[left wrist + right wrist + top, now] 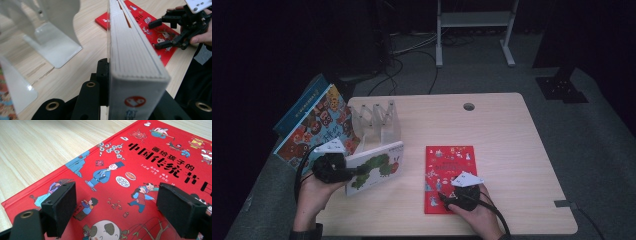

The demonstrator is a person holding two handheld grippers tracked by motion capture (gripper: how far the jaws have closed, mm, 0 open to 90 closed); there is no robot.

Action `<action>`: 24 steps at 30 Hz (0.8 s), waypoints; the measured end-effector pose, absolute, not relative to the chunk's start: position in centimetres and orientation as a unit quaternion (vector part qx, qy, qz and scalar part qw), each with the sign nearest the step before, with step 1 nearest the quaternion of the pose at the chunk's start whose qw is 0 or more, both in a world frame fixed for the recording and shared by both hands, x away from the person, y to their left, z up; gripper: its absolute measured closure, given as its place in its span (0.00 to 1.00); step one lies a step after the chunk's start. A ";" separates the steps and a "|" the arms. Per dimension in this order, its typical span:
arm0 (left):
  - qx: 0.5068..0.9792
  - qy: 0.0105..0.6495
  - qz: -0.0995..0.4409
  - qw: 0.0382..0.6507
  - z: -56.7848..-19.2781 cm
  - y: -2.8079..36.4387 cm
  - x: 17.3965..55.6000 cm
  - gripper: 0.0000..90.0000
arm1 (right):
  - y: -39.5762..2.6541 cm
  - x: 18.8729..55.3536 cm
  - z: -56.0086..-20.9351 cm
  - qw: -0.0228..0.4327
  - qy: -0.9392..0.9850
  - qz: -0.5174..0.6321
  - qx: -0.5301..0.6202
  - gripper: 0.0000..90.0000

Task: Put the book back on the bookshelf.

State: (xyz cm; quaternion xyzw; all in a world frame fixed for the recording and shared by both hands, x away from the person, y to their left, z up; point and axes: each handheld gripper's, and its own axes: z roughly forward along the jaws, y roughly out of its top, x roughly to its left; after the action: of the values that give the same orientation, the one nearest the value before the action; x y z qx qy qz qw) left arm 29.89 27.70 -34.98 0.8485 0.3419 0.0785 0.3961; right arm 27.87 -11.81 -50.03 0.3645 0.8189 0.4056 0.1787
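A white board book (135,62) is sitting nearest the lens in the left gripper view, its spine end filling the foreground and its thick page block running away toward the far side of the table. The left gripper (354,171) is clamping this book between its two black jaws, which are pressing on its two covers. In the high view the same book is showing a green caterpillar on its cover (377,167) and is being held tilted up above the front left part of the table (507,125), with the person's left hand (314,192) wrapped around the gripper's body.

Just behind the held book, near the back left corner of the table, a clear rack (377,120) of upright dividers is standing; its slots are holding nothing. Two of its pale plates (53,37) are rising beside the book in the left gripper view. A large colourful picture book (314,127) is leaning at the table's left edge, against the rack's outer side.

To the right of the held book, a red picture book (447,175) is lying flat near the front edge, about midway along it. The right gripper (443,197) is resting over its near end, held by the right hand (477,212). In the right gripper view its jaws are standing apart above the red cover (140,165), gripping nothing.
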 end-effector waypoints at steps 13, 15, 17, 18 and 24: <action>0.833 0.384 0.104 0.385 -35.2 29.4 31.8 0.84 | -11.8 27.9 -50.0 0.179 0.819 0.405 0.365 0.17; 0.830 0.388 0.106 0.387 -35.3 29.3 32.4 0.84 | -11.8 27.9 -50.0 0.179 0.819 0.405 0.365 0.17; 0.827 0.391 0.104 0.391 -35.4 29.1 33.1 0.84 | -11.8 27.9 -50.0 0.178 0.819 0.406 0.365 0.17; 0.826 0.392 0.105 0.391 -35.4 29.0 33.4 0.84 | -11.8 27.9 -50.0 0.178 0.819 0.406 0.365 0.17; 0.822 0.398 0.121 0.389 -35.4 28.3 35.3 0.84 | -11.8 27.9 -50.0 0.179 0.819 0.406 0.364 0.17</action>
State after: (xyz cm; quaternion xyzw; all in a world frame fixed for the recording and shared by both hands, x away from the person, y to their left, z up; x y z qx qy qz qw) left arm 35.30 28.26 -35.38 0.8221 0.3982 0.1208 0.3886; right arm 27.87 -11.82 -50.03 0.3641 0.8191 0.4055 0.1792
